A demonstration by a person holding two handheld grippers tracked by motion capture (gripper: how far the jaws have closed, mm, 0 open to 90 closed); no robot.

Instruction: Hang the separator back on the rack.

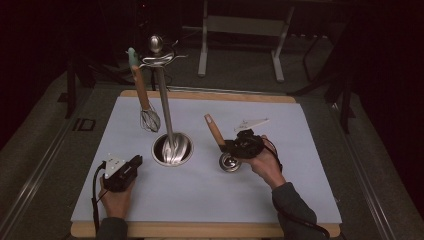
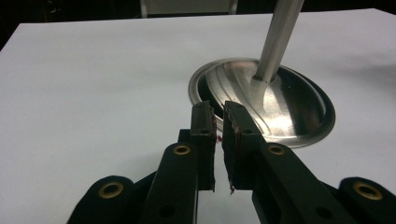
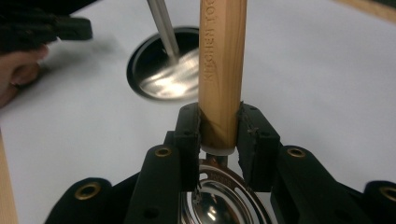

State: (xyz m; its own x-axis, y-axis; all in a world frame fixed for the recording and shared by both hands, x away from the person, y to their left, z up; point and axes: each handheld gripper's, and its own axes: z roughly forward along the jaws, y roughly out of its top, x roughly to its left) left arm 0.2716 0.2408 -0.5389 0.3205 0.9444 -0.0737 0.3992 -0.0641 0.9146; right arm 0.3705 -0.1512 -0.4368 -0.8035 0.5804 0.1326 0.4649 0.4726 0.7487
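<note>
A steel utensil stand (image 1: 165, 100) rises from its round base (image 1: 172, 150) at the middle of the white mat; its base (image 2: 271, 100) lies just ahead of my left gripper (image 2: 218, 122). A whisk (image 1: 145, 97) with a wooden handle hangs from the stand's top hooks. My left gripper (image 1: 125, 170) rests on the mat at the front left, jaws shut with nothing between them. My right gripper (image 1: 245, 145) is shut on the wooden handle (image 3: 222, 70) of a metal strainer spoon (image 1: 230, 161), whose round bowl (image 3: 219, 200) sits below the jaws. The handle (image 1: 214, 129) slants up and left.
A small white flat utensil (image 1: 250, 123) lies on the mat behind the right gripper. The mat (image 1: 300, 190) covers a wooden board (image 1: 210, 230). Table legs and dark floor stand beyond the far edge.
</note>
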